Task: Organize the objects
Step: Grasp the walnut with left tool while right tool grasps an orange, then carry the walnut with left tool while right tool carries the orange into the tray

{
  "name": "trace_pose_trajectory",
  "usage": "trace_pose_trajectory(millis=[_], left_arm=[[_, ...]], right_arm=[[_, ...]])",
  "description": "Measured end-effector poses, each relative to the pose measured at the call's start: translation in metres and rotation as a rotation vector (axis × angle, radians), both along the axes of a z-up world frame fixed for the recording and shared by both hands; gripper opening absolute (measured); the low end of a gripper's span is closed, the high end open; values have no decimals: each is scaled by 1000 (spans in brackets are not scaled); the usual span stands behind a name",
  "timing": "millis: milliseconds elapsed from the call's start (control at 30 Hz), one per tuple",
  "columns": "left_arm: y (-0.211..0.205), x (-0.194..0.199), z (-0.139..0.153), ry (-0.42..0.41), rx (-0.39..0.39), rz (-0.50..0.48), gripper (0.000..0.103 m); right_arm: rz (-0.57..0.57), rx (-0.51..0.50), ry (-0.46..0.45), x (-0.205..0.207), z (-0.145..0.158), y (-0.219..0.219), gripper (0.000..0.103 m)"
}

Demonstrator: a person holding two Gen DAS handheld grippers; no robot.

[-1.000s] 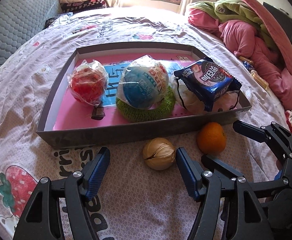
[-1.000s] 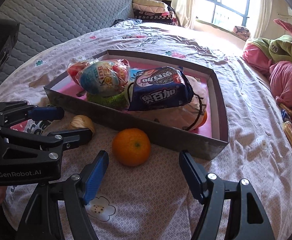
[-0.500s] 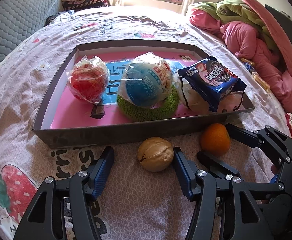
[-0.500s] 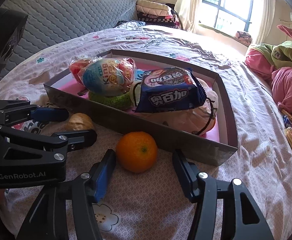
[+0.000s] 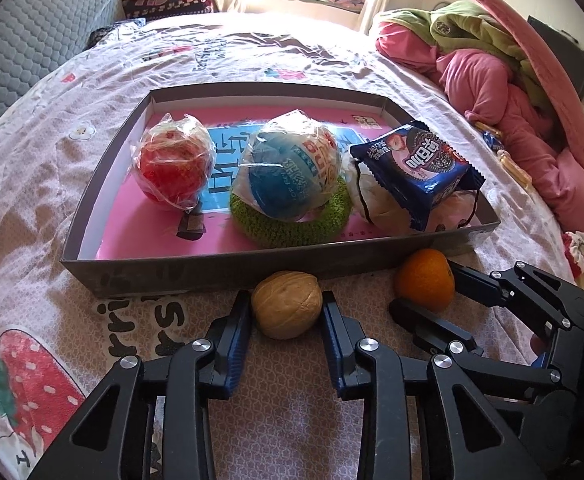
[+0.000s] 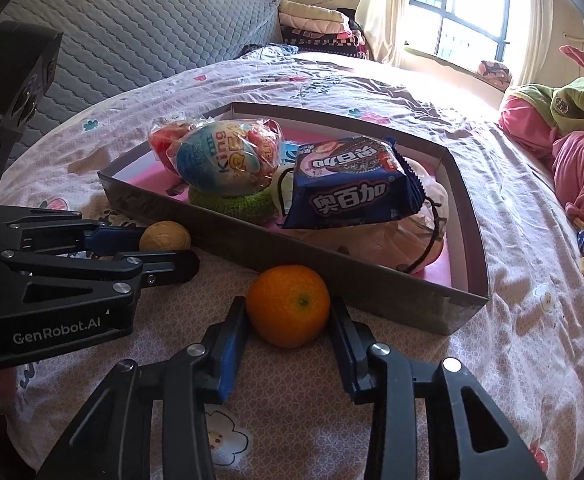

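Both grabs are happening at once. The left hand-held gripper [image 5: 286, 312] has the walnut [image 5: 286, 305] between its blue pads, jaws closing and all but touching the shell. Over on the right, the right hand-held gripper [image 6: 290, 314] is closing round the orange [image 6: 288, 306], pads right at its sides. Both pieces sit on the bedsheet [image 5: 44, 168], just in front of the near wall of the cardboard tray [image 5: 196, 270], which already carries two wrapped toy eggs, a green knitted ring and a blue biscuit packet [image 5: 413, 168]. So this looks like the pickup step. Next: firm up each grip, lift clear of that wall, then carry forward; bare tray floor shows at the left.
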State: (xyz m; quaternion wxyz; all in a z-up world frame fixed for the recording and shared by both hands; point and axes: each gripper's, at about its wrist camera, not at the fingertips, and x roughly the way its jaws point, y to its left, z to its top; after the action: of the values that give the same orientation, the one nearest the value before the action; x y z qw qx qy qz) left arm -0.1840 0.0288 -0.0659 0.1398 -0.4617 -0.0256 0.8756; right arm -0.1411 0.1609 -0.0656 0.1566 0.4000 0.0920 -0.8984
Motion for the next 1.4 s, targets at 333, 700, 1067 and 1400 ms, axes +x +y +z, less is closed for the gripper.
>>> trace_pose_trajectory(millis=[333, 700, 1067, 1400], left_arm=[[-8, 10, 35, 104, -4, 10, 34], [-29, 11, 65, 188, -7, 55, 34], [-65, -1, 88, 268, -25, 140, 34], [-82, -9, 97, 316, -27, 189, 34]], right_arm=[[-5, -39, 53, 6, 19, 5, 40], [-22, -84, 127, 9, 44, 17, 40], [-122, -98, 243, 0, 82, 53, 40], [-155, -100, 322, -9, 106, 73, 40]])
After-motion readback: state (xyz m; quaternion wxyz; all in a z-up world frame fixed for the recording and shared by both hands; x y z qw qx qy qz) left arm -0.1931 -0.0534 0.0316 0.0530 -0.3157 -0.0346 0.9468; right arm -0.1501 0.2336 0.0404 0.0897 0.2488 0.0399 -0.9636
